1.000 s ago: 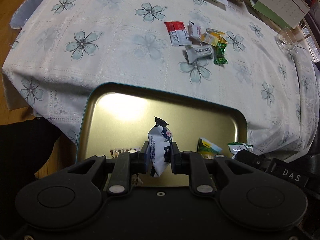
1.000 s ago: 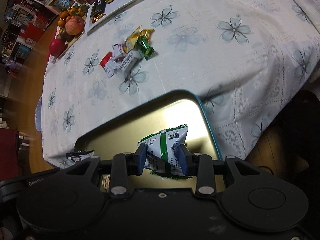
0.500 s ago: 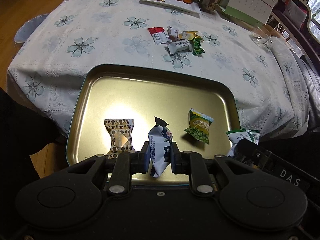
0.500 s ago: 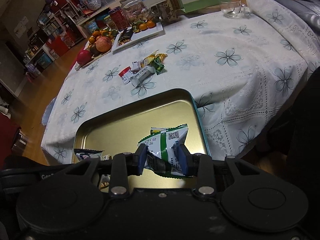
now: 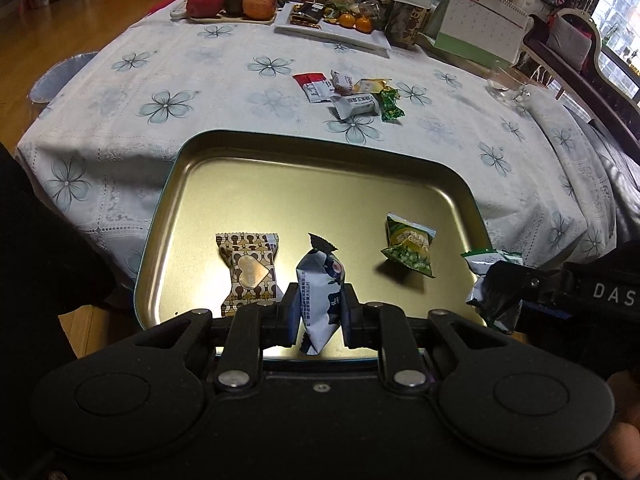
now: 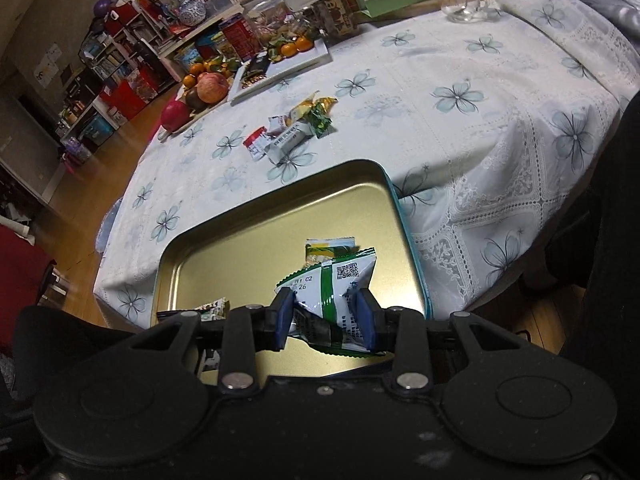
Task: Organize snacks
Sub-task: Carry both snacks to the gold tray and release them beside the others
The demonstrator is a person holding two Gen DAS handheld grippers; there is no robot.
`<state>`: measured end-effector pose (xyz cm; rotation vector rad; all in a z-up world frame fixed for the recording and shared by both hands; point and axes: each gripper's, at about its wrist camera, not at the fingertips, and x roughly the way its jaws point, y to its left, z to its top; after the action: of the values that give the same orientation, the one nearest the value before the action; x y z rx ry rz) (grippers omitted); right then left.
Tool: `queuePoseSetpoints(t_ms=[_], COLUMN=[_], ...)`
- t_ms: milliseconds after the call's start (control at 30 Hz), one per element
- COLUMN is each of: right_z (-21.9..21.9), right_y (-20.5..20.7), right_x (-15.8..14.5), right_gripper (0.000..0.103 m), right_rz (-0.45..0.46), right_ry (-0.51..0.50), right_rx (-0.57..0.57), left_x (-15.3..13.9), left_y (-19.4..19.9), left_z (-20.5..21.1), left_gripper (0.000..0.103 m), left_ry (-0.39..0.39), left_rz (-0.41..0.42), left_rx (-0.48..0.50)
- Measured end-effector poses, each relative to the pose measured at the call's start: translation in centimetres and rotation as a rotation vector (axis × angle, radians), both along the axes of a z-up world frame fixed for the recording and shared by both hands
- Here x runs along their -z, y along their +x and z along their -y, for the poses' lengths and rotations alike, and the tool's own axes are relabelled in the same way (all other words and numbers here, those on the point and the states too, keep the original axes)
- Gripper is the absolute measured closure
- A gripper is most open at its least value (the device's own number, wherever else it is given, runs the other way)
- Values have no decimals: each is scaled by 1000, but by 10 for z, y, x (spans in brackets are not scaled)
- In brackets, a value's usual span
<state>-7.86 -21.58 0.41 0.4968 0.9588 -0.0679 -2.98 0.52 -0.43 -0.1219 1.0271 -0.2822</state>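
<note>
The left tongs (image 5: 318,316), at the lower middle of the left wrist view, are pinched narrow on a blue-and-white snack packet (image 5: 320,292) that stands upright between the pads. The right tongs (image 6: 325,316), lower middle of the right wrist view, clamp a white-and-green snack packet (image 6: 334,296) at its crumpled lower half; in the left view that same packet shows at the right edge. Both held packets hang over a gold tin tray (image 5: 280,184) with a teal rim, filling the centre of each frame. On the tray floor lie a brown patterned candy with a heart label (image 5: 248,272), left of the left tongs, and a green pea packet (image 5: 409,250), to their right. Beyond the tray, in the upper middle, a small heap of loose snacks (image 5: 352,94) rests on the flowered cloth of the desk (image 5: 224,80). Fruit on a board (image 5: 232,0) sits at the top edge
</note>
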Motion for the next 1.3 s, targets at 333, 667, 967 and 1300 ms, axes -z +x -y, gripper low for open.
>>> queuePoseSetpoints(t_ms=[333,667,967,1300], right_z=[-6,-5,-4,-9], right_y=[3,5,3,5], right_x=[6,9,7,9], right_gripper=[67,66,63,63], right_rz=[-16,-26,-8,-30], right_ry=[1,16,28,4], right_rx=[-22,-13,-3,-23], left_x=[12,14,12,11], left_y=[11,12,6,2], left_z=[-18,-16,-4,5], left_gripper=[75,61,61,61], left_ry=[-132,-128,-36,37], left_rz=[-95,-109,-61,-30], left_rx=[-30,-39,-4,14])
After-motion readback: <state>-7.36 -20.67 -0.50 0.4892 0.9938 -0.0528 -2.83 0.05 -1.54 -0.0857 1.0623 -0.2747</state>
